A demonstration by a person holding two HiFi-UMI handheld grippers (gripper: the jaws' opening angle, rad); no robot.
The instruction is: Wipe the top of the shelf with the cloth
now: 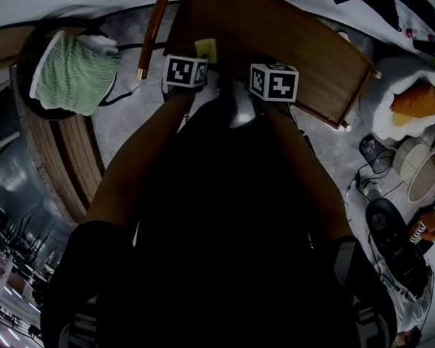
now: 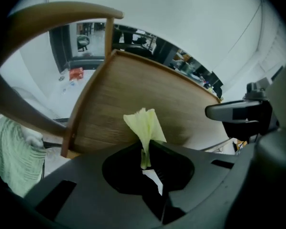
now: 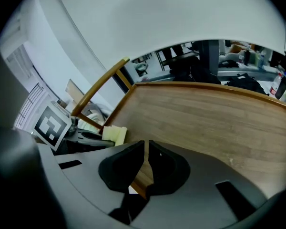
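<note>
The shelf's wooden top (image 1: pixel 275 38) lies in front of me and fills both gripper views (image 2: pixel 133 99) (image 3: pixel 205 118). My left gripper (image 2: pixel 146 149) is shut on a small pale yellow-green cloth (image 2: pixel 145 125), which sticks up from the jaws over the near left part of the top. From the head view the cloth (image 1: pixel 206 49) shows just beyond the left marker cube (image 1: pixel 186 71). My right gripper (image 3: pixel 147 151) hovers beside it over the near edge, jaws shut with nothing between them. In the right gripper view the cloth (image 3: pixel 115 135) appears at the left.
A round wooden chair with a green knitted cushion (image 1: pixel 76 75) stands to the left, its curved back rail (image 2: pixel 62 13) close to the shelf. Right of the shelf lie a white bag (image 1: pixel 409 96), a tape roll (image 1: pixel 420 169) and black devices (image 1: pixel 388 227).
</note>
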